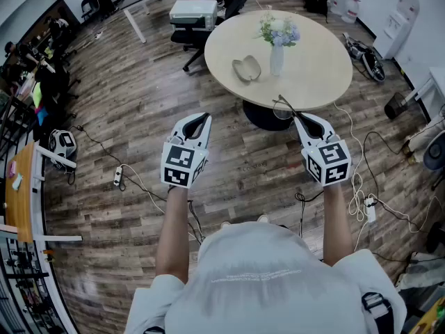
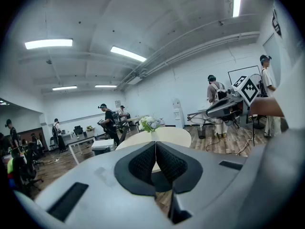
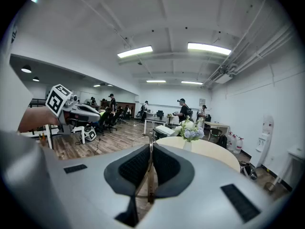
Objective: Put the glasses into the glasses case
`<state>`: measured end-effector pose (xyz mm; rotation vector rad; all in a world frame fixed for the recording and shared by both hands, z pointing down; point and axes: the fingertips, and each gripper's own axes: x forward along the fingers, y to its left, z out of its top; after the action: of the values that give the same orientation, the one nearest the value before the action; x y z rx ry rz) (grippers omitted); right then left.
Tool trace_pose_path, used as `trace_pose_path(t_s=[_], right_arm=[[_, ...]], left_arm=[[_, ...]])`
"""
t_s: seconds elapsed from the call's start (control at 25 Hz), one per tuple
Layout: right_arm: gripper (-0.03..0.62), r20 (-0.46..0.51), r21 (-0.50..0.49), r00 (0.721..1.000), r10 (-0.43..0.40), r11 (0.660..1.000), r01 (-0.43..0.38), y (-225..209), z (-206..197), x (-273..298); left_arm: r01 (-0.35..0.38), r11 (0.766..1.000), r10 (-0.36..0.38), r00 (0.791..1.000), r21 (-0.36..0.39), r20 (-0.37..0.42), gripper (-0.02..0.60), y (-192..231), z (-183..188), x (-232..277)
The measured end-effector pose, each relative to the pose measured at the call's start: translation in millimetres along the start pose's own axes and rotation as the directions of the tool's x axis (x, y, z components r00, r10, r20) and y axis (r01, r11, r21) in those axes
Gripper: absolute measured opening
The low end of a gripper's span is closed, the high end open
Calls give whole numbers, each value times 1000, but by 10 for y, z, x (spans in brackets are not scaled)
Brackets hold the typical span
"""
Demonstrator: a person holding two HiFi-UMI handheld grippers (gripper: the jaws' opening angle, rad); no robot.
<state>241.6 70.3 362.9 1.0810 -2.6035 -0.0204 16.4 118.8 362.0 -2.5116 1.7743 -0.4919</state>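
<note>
The thin gold-wire glasses [image 3: 150, 171] hung pinched in the right gripper [image 1: 300, 121] - mid-carry, I judged - the left gripper [image 1: 199, 120] pressed together empty, and next called for reaching the open grey clamshell case [image 1: 246, 68] at twelve o'clock.

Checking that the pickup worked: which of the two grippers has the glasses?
The right gripper: the thin gold frame of the glasses is pinched between its jaws. The left gripper has its jaws shut together with nothing between them.
</note>
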Motion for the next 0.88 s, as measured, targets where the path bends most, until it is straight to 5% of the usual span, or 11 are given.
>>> trace_pose_path(t_s=[0.88], right_arm=[[21,45,98,998,51,994,-55,-602,-228,294]], left_arm=[[-58,998,56,997,-32,-54,14,-66,-86,549]])
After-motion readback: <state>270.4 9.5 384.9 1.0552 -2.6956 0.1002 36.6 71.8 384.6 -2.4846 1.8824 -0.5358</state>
